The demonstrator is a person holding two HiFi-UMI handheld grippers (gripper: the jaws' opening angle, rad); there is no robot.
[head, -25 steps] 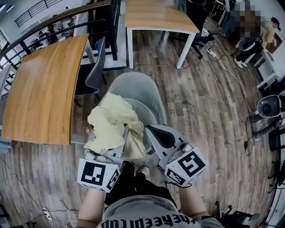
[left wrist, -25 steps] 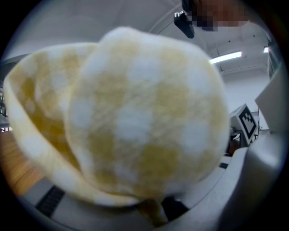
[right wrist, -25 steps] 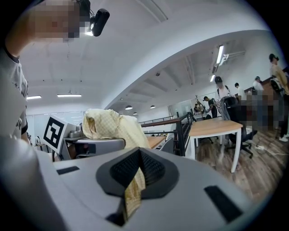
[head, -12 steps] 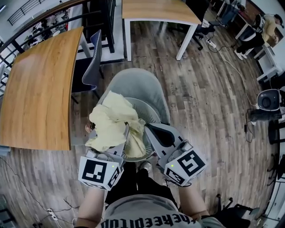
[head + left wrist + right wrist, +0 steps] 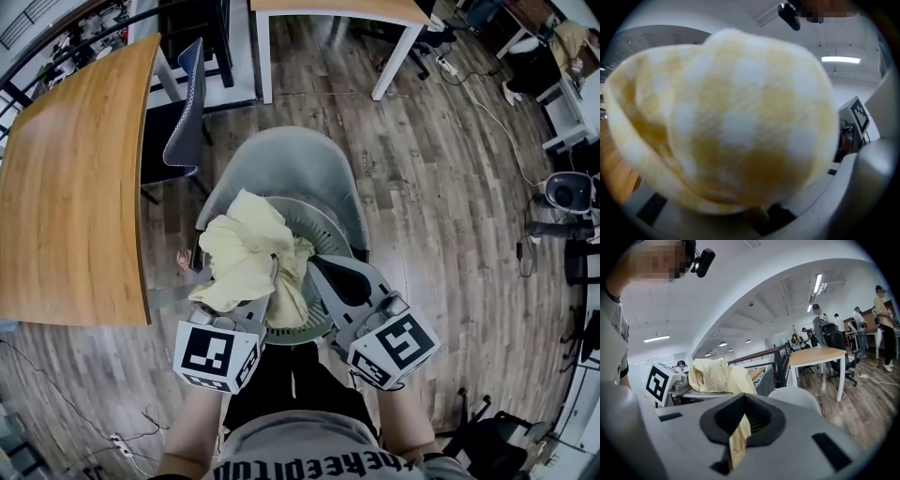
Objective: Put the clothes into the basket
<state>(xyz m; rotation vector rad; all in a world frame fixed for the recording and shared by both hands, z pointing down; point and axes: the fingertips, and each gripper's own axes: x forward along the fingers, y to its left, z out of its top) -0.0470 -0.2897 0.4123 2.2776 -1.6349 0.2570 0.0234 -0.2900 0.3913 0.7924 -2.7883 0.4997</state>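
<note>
A pale yellow checked cloth (image 5: pixel 246 260) hangs bunched between both grippers, over the left part of a grey slatted basket (image 5: pixel 328 228). The basket stands on a grey chair (image 5: pixel 281 164). My left gripper (image 5: pixel 270 277) is shut on the bunch, and in the left gripper view the cloth (image 5: pixel 736 117) fills the picture and hides the jaws. My right gripper (image 5: pixel 322 269) is over the basket's near rim, shut on a thin strip of the cloth (image 5: pixel 739 439). The rest of the cloth (image 5: pixel 717 376) drapes over the left gripper's body.
A long wooden table (image 5: pixel 66 178) runs along the left, with a dark chair (image 5: pixel 183 112) tucked beside it. A white-legged table (image 5: pixel 384 56) stands behind the grey chair. A round appliance (image 5: pixel 567 192) and cables lie on the wood floor at right. People stand far off (image 5: pixel 881 324).
Both grippers have sunk with the cloth, which now hangs lower over the basket. The grip of each looks the same.
</note>
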